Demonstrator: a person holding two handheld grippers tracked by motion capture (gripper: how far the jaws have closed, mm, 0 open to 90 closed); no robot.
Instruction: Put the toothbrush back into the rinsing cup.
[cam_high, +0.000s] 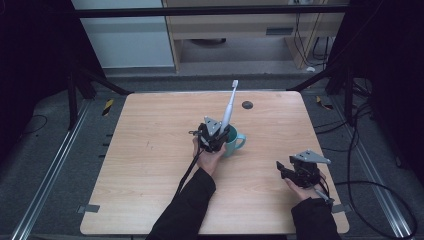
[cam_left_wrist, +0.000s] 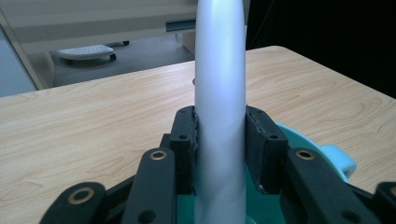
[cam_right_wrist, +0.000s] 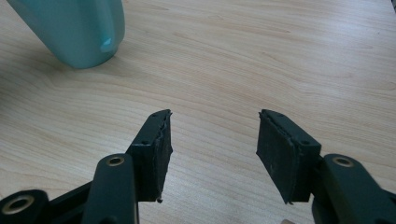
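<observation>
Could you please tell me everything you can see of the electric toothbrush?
The electric toothbrush is white and slim, smooth like plastic, with a thick handle tapering to a thin neck and small brush head on top. It stands tilted, its lower end inside the teal mug. The left gripper clamps its handle between both fingers.

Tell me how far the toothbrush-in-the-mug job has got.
Done: the toothbrush stands with its lower end inside the teal mug, tilted. In hand: the left tongs are clamped on its white handle, above the mug. Left: letting go and pulling away. The right tongs are open with nothing between them, resting near the table edge.
</observation>
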